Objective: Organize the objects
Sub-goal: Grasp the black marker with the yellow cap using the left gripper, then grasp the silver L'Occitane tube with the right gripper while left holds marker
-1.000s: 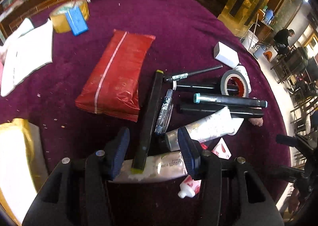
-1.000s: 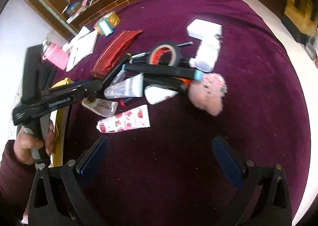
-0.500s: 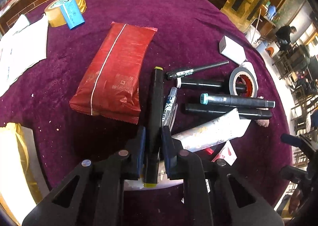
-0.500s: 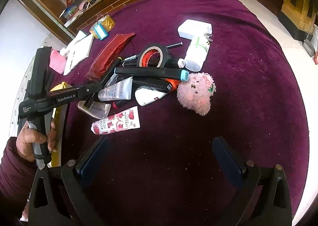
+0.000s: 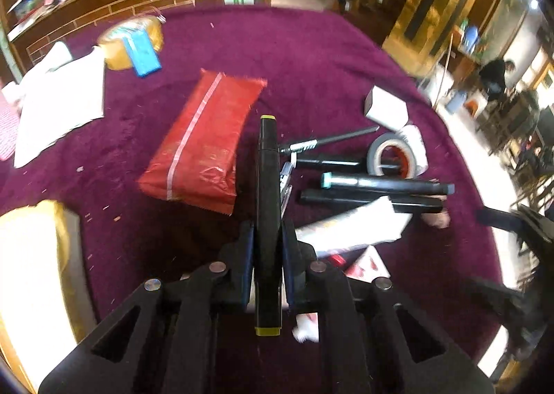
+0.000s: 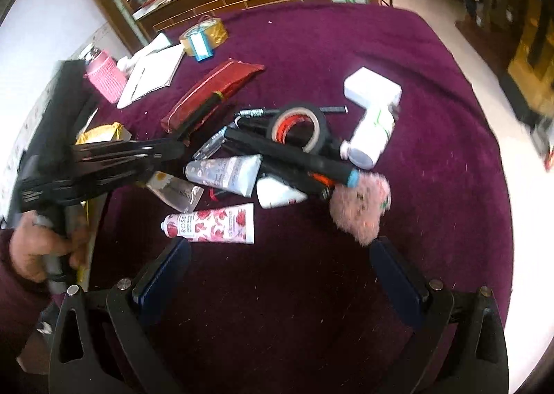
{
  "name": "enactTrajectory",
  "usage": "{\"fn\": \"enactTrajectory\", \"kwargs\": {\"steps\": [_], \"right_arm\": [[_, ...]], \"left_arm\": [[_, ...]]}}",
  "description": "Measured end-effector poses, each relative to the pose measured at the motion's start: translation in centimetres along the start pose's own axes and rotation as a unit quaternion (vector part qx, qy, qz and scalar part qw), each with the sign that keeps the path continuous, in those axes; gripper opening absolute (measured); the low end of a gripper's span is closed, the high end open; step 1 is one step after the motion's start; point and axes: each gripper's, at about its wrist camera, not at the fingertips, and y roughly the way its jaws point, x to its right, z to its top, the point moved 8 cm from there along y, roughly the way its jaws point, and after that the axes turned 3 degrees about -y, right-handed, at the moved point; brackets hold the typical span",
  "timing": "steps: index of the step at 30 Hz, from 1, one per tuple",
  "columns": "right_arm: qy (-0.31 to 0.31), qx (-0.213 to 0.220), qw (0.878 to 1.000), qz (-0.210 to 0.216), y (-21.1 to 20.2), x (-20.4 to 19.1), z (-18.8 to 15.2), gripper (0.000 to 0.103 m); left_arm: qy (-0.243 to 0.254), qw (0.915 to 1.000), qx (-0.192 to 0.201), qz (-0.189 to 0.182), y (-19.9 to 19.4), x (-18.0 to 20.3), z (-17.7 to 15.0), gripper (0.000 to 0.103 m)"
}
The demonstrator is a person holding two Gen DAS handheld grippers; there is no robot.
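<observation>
Left gripper [image 5: 267,267] is clamped hard on a black marker [image 5: 267,207] w/ yellow ends, both pads flat vs. the barrel near its rear third; the marker runs straight fwd between the fingers, its far yellow cap pointing toward the red packet [image 5: 204,148]. Whether the marker is clear of the cloth or touching it can't be told from the left wrist view. Right gripper [image 6: 280,272] is spread wide, nothing between its blue pads [image 6: 391,272], poised over bare purple tablecloth [image 6: 432,89].

Just beyond the right gripper lies a rose-print tube [image 6: 211,223], flat on the cloth. Beside it to the right, a pink plush toy [image 6: 360,210], blurred. Behind these, the main heap: a grey floral tube [image 6: 225,174], a long black marker w/ teal cap [image 6: 294,158] across the pile, a roll of black tape [image 6: 298,127] leaning on the markers, and a white handheld device [image 6: 372,116] at the heap's right edge.

Farther back, white papers [image 5: 59,106] lie left of the red packet. At the cloth's far side sit a roll of tan tape [image 5: 130,42] and a blue tag [image 5: 142,54] resting vs. it.
</observation>
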Motion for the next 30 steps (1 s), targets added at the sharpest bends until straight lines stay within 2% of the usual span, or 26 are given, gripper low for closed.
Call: {"fn": "enactTrajectory", "kwargs": {"steps": [7, 11, 13, 15, 19, 23, 24, 28, 30], "right_arm": [[-0.083, 0.023, 0.996, -0.022, 0.4, -2.8, 3.9, 0.101], [-0.203, 0.029, 0.978, -0.040, 2.0, -7.1, 5.2, 0.099], [-0.263, 0.022, 0.964, -0.043, 3.4, -9.1, 5.5, 0.087], [-0.291, 0.001, 0.956, -0.036, 4.9, -10.0, 5.5, 0.068], [-0.328, -0.057, 0.943, -0.024, 8.4, -10.8, 4.9, 0.061], [-0.351, -0.103, 0.930, -0.035, 11.2, -10.4, 3.9, 0.041], [-0.348, -0.114, 0.930, -0.033, 11.7, -10.3, 3.7, 0.038], [-0.307, -0.122, 0.944, -0.012, 11.7, -10.2, 4.0, 0.033], [-0.281, -0.126, 0.952, 0.005, 11.3, -10.1, 4.0, 0.027]], "left_arm": [[-0.052, 0.9978, 0.040, -0.009, -5.6, -1.6, -2.4, 0.012], [-0.093, 0.9947, 0.043, -0.013, -6.9, -2.6, -4.9, 0.012], [-0.112, 0.9928, 0.041, -0.012, -7.5, -3.3, -6.5, 0.012], [-0.130, 0.9907, 0.038, -0.013, -8.0, -4.0, -7.9, 0.012], [-0.147, 0.9884, 0.038, 0.001, -9.0, -5.1, -10.0, 0.012], [-0.156, 0.9866, 0.043, 0.014, -9.7, -6.0, -11.3, 0.012], [-0.158, 0.9862, 0.046, 0.017, -9.9, -6.2, -11.5, 0.012], [-0.167, 0.9842, 0.055, 0.017, -10.3, -6.8, -11.8, 0.012], [-0.169, 0.9838, 0.058, 0.018, -10.4, -7.0, -11.7, 0.012]]}}
